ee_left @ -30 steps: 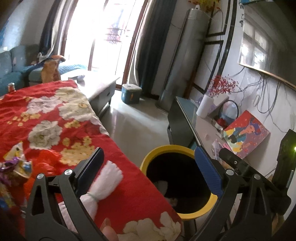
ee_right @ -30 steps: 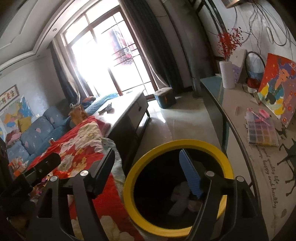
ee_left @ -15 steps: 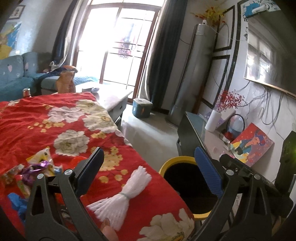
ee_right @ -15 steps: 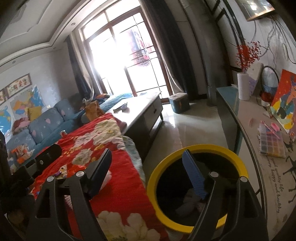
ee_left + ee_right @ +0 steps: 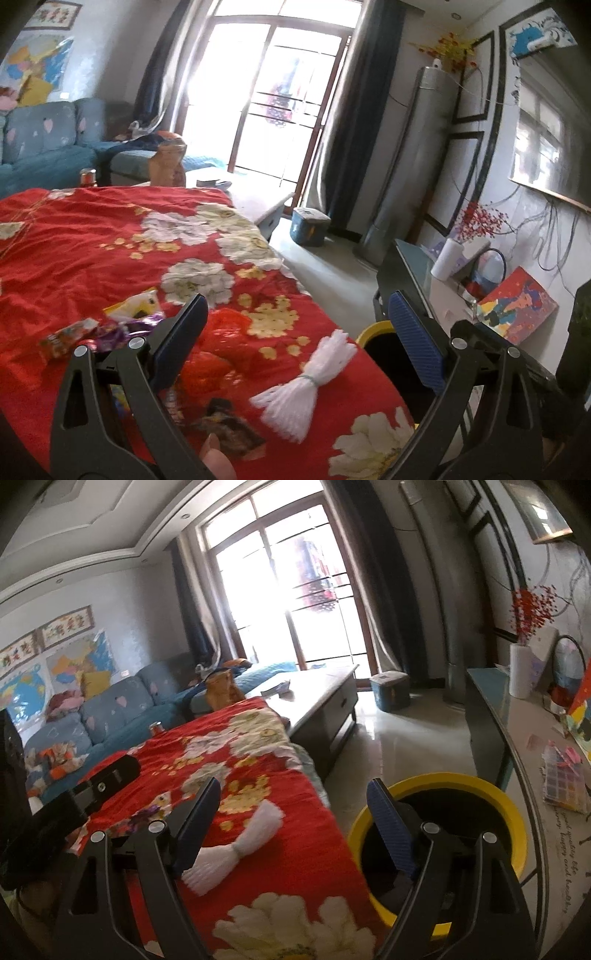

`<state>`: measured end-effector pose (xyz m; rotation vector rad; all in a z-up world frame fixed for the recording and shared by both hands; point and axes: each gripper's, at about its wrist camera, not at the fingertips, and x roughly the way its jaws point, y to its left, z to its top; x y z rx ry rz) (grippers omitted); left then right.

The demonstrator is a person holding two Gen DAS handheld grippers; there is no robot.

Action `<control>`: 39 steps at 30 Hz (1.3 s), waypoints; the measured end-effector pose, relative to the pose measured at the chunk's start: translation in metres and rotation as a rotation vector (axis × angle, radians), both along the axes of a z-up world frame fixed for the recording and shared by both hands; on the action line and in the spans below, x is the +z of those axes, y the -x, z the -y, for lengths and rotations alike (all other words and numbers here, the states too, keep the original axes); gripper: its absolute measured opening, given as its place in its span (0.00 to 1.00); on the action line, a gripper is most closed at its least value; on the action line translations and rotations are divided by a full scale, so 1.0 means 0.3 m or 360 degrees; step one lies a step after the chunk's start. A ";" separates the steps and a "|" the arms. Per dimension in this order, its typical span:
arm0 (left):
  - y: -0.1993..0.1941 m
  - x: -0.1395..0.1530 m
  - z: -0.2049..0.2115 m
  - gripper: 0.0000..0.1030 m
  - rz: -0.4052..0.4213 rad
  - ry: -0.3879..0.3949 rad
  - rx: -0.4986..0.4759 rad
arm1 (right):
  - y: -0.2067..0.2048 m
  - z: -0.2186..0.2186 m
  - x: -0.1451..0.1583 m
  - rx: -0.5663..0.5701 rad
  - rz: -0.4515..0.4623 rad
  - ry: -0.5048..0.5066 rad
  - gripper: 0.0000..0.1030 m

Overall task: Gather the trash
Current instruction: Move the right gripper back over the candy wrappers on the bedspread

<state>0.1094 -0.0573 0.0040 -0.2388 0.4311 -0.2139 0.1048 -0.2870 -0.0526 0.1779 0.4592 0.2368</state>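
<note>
Living room with a blue sofa (image 5: 114,716) far left and a bright glass balcony door (image 5: 295,602) at the back. Nearer, a red floral cloth (image 5: 92,240) covers the worktop, with crinkly candy wrappers (image 5: 107,328) lying at its left. A white bundle of yarn-like strands tied in the middle (image 5: 308,380) lies near the cloth's right edge, long axis diagonal, far end toward the black bin with a yellow rim (image 5: 436,849) on the floor. Left tongs (image 5: 295,350) spread wide, nothing between them; right tongs (image 5: 295,827) spread too, also empty.

Both views pulled back from yellow-rimmed bin (image 5: 436,845), more wrappers (image 5: 107,332) visible, right hand-held gripper (image 5: 295,823) wider
</note>
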 end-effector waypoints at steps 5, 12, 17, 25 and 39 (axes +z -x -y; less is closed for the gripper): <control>0.017 -0.004 -0.053 0.87 -0.0006 0.0000 0.0051 | 0.005 -0.073 -0.005 0.0098 -0.0006 0.0028 0.76; 0.043 0.001 -0.141 0.87 -0.0001 -0.0004 0.0140 | 0.015 -0.180 -0.018 0.0230 -0.0029 0.0063 0.76; 0.049 0.004 -0.223 0.87 -0.0011 0.0008 0.0222 | 0.028 -0.259 -0.028 0.0328 -0.0037 0.0099 0.76; 0.065 0.008 -0.348 0.87 -0.0018 -0.0006 0.0343 | 0.040 -0.364 -0.043 0.0464 -0.0069 0.0161 0.76; 0.041 -0.075 -0.558 0.87 -0.0175 -0.0052 0.0494 | 0.024 -0.485 -0.099 0.0637 -0.0203 0.0248 0.75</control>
